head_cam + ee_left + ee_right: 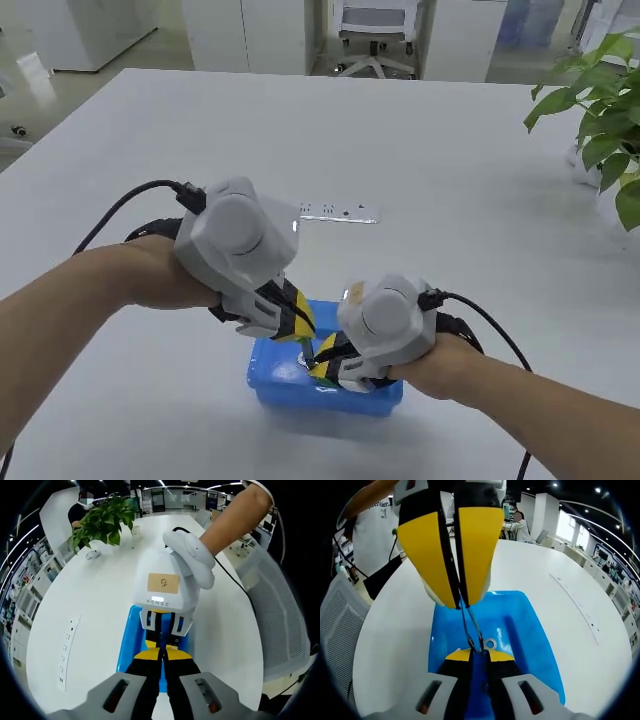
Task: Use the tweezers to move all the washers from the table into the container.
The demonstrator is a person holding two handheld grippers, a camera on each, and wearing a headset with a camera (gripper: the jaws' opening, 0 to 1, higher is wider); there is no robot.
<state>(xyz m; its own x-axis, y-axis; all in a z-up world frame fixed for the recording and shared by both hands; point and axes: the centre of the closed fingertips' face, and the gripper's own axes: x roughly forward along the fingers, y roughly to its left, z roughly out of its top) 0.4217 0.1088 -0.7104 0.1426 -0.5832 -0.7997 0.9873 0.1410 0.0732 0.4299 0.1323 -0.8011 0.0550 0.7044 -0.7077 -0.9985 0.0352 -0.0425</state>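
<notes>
Over the blue container (532,630), the tweezers (469,622) are pinched between the pressed-together jaws of the left gripper (459,604), their tips lowered inside it beside one washer (490,643). The jaws of the right gripper (479,655) are set nearly together over the container. Whether anything is squeezed between them cannot be told, the tweezer tips being partly hidden there.

Big white table (450,150) here. A blue container (290,388) sits on it near the front edge, a flat white strip (340,212) lies further back, and a leafy plant (605,110) is off at the right.
</notes>
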